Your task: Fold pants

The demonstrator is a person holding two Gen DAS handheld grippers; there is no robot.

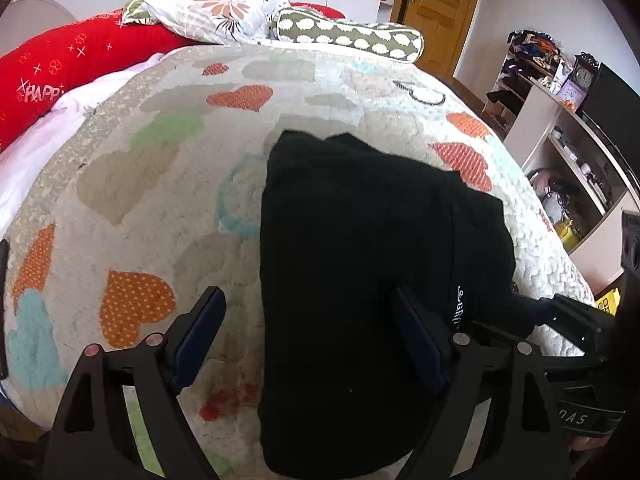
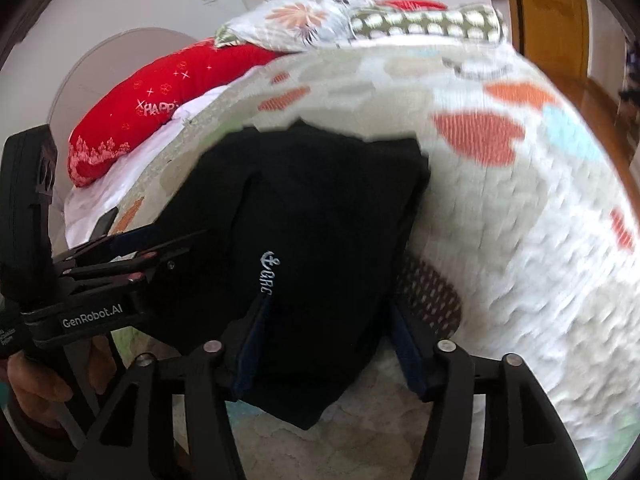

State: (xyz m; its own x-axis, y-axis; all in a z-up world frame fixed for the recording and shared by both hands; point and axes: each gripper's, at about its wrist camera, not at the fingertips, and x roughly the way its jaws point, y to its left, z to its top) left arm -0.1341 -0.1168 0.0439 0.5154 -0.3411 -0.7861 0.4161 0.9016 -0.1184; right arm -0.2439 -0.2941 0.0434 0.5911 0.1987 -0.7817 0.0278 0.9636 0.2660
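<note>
**Two grippers over folded pants**

Two grippers hover at the bed's near edge. Black pants lie folded on the heart-patterned quilt. Left gripper fingers spread wide, holding nothing; right gripper fingers part-open astride the pants' near corner, not gripping.

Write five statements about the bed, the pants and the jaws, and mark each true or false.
1. The black pants lie on a quilt patterned with hearts. True.
2. The left gripper has its jaws shut. False: they stand open over the pants' left edge.
3. A red pillow lies at the far end of the bed. True.
4. The pants are spread out at full length. False: they lie folded into a compact stack.
5. The right gripper has open jaws astride the pants' near corner. True.
</note>
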